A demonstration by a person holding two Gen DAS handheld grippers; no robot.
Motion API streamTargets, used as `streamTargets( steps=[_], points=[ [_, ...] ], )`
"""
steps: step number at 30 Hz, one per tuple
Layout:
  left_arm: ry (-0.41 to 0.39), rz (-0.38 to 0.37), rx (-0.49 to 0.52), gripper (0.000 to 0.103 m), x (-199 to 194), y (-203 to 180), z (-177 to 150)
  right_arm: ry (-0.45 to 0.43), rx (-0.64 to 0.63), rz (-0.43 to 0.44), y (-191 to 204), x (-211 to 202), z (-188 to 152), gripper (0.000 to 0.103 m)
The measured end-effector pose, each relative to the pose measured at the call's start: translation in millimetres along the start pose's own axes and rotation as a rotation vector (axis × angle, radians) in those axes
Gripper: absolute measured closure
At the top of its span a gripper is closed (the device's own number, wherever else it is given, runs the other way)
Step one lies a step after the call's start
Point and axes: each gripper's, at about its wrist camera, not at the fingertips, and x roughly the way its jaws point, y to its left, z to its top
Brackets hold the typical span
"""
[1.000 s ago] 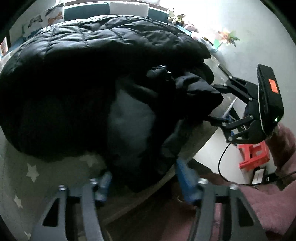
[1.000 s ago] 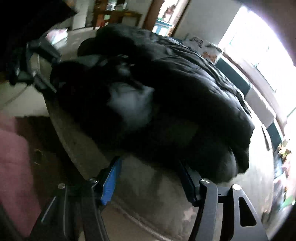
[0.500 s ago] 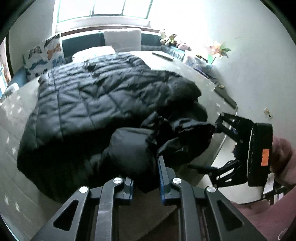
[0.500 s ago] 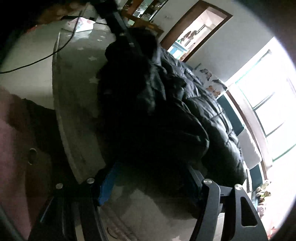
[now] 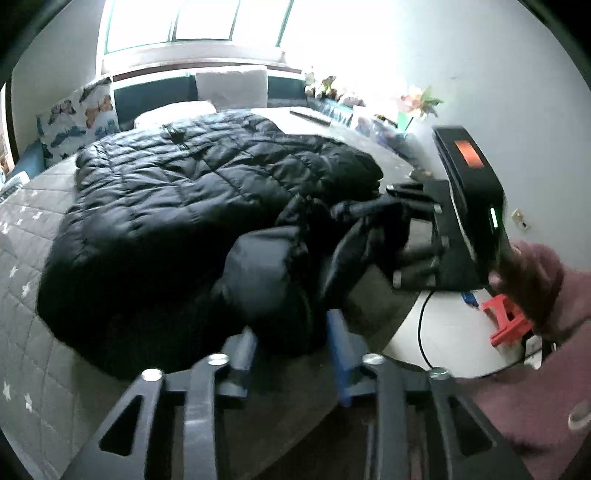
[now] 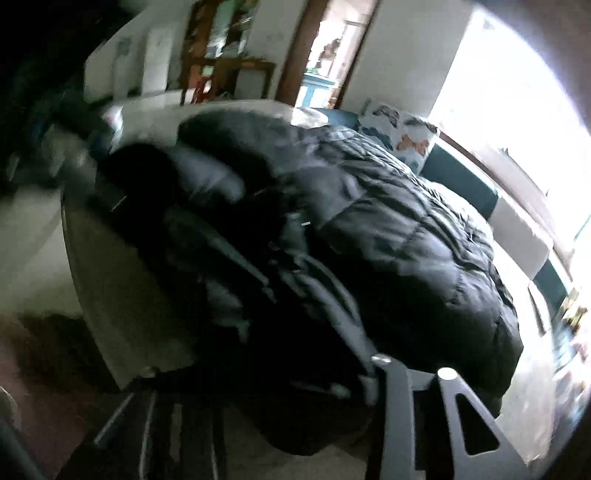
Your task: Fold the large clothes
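Your left gripper [image 5: 291, 343] is opening at the jacket's [image 5: 177, 221] hem near the table [image 5: 33, 350] edge; your right gripper [image 5: 384, 210] is closing on its fabric.

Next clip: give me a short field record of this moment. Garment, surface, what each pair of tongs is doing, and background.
garment: black quilted puffer jacket, bunched at its near end
surface: grey star-print quilted cover
left tongs: jaws opening, jacket's near edge between the blue fingers
right tongs: jaws closing on a dark fold of the jacket
view quality: right wrist view blurred
background: butterfly cushion, bright window, red stool on floor
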Motion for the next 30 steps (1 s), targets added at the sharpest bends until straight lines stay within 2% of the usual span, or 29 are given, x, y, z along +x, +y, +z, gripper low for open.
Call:
streamTargets(
  steps=[1,2,3,8,11,15,19,21,23,28,29,30],
  points=[
    [-0.027,0.039,0.007,0.045,-9.2,1.4,-8.1,-0.003,0.046,0.021,-7.6,-3.0,4.9,0.068],
    [-0.041,0.074,0.014,0.031,-13.7,2.2,-12.8,-0.006,0.077,0.035,-11.8,-4.6,8.2,0.069],
    [-0.060,0.129,0.025,0.022,-19.5,3.9,-19.5,-0.011,0.106,0.052,-18.0,-5.5,12.9,0.069],
    [-0.089,0.307,0.090,0.019,-21.0,9.2,-39.4,-0.052,0.210,0.104,-36.0,-18.1,26.0,0.071],
    [-0.087,0.419,0.162,0.019,-2.3,7.9,-40.8,-0.074,0.234,0.105,-43.6,-20.6,35.5,0.071],
    [-0.119,0.637,0.297,0.016,28.9,6.8,-39.6,-0.087,0.243,0.096,-47.4,-23.2,38.3,0.071],
    [-0.156,0.758,0.356,0.016,42.4,10.6,-39.7,-0.087,0.247,0.085,-47.3,-20.8,34.9,0.072],
    [-0.171,0.791,0.333,0.016,40.4,16.1,-37.9,-0.085,0.244,0.079,-46.0,-20.4,32.4,0.072],
    [-0.190,0.767,0.292,0.016,33.1,20.5,-37.3,-0.080,0.242,0.077,-45.7,-19.9,30.9,0.072],
    [-0.203,0.818,0.390,0.017,47.1,18.1,-42.1,-0.094,0.248,0.066,-45.3,-21.9,29.6,0.072],
    [-0.211,0.822,0.399,0.019,47.2,17.6,-42.3,-0.094,0.240,0.061,-44.3,-22.4,29.8,0.072],
    [-0.223,0.803,0.411,0.032,46.4,16.6,-42.5,-0.095,0.233,0.053,-42.4,-22.7,28.9,0.073]
  ],
)
